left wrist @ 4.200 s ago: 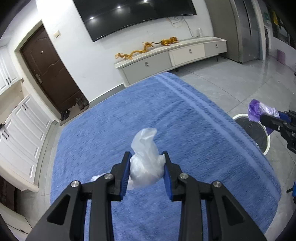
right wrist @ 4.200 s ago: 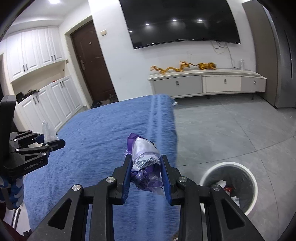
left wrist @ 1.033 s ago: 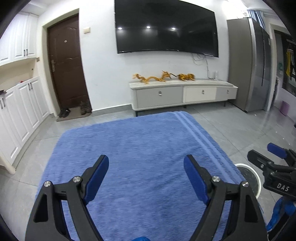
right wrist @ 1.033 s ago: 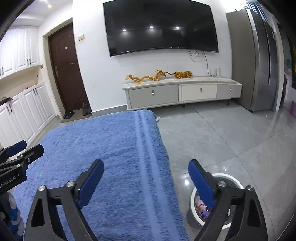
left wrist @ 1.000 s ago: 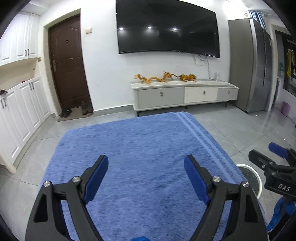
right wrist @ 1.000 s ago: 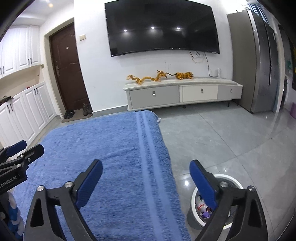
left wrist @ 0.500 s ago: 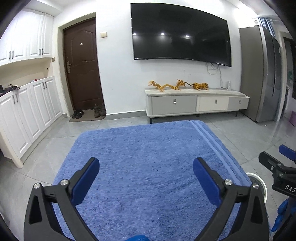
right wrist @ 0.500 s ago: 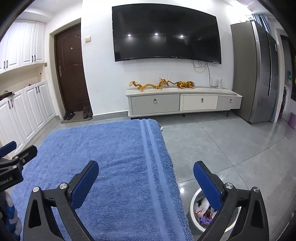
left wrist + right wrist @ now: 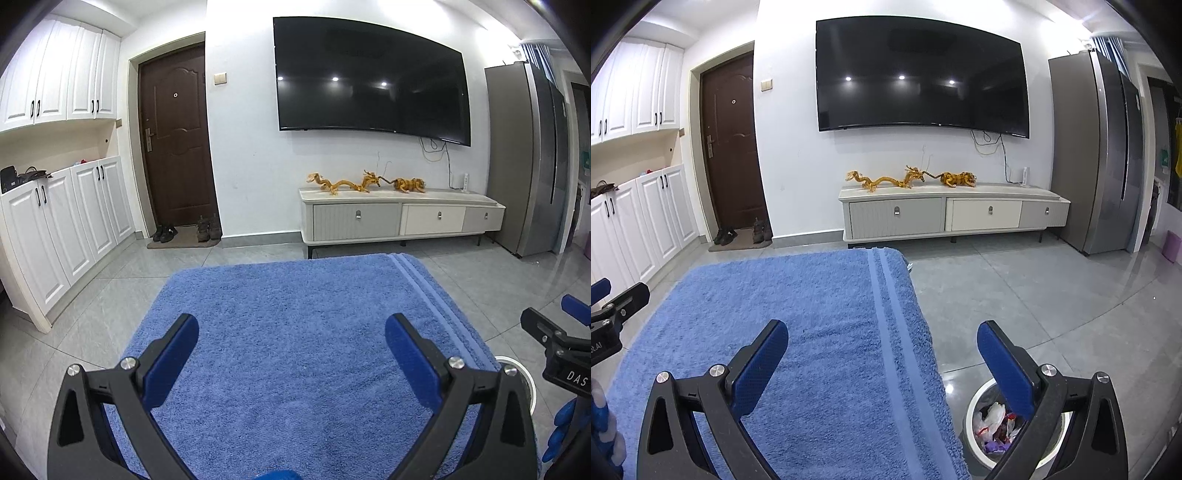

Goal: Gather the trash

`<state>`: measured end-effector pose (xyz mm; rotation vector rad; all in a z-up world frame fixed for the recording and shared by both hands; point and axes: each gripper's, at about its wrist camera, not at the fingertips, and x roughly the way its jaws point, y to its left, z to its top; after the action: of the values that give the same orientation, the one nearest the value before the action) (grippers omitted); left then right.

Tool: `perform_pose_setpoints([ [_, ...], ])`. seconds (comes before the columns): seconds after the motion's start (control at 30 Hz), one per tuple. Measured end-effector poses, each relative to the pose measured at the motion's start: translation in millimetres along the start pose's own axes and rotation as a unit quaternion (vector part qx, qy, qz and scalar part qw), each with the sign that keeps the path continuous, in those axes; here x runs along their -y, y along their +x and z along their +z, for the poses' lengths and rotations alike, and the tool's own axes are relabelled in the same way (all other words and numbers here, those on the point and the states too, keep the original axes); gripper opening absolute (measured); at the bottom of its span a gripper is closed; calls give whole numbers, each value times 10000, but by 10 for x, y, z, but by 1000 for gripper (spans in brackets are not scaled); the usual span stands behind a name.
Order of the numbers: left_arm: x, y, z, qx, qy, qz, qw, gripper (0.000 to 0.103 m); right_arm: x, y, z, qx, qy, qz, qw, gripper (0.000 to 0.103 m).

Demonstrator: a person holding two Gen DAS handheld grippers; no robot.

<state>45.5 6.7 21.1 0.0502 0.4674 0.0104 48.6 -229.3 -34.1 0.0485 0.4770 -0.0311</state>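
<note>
My left gripper is open and empty above the blue towel-covered table. My right gripper is open and empty over the table's right edge. A white round trash bin stands on the floor right of the table, partly behind my right finger; it holds white plastic and purple trash. In the left wrist view only the bin's rim shows. No trash shows on the towel.
A TV cabinet with golden dragon figures stands against the far wall under a large TV. White cupboards line the left, a brown door behind, a grey fridge at right. The other gripper shows at the edge of each view.
Both grippers earlier held trash, white plastic left and a purple wrapper right; now both are open and empty. Both views have tilted up and drawn back over the last second.
</note>
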Motion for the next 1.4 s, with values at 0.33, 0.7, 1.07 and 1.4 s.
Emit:
perform_pose_setpoints([
  [0.33, -9, 1, -4, -39, -30, -43, 10000, 102, 16, 8, -11, -3, 45, -16, 10000, 103],
  [0.7, -32, 58, -35, -190, -83, -107, 9997, 102, 10, 59, -27, -90, 13, -38, 10000, 103],
  [1.07, -15, 76, -70, -242, -73, -103, 9996, 102, -23, 95, -38, -110, -28, -66, 9999, 103],
  [1.4, 4, 77, -93, -253, -26, -29, 9997, 102, -43, 96, -19, -69, -19, -75, 9999, 103],
])
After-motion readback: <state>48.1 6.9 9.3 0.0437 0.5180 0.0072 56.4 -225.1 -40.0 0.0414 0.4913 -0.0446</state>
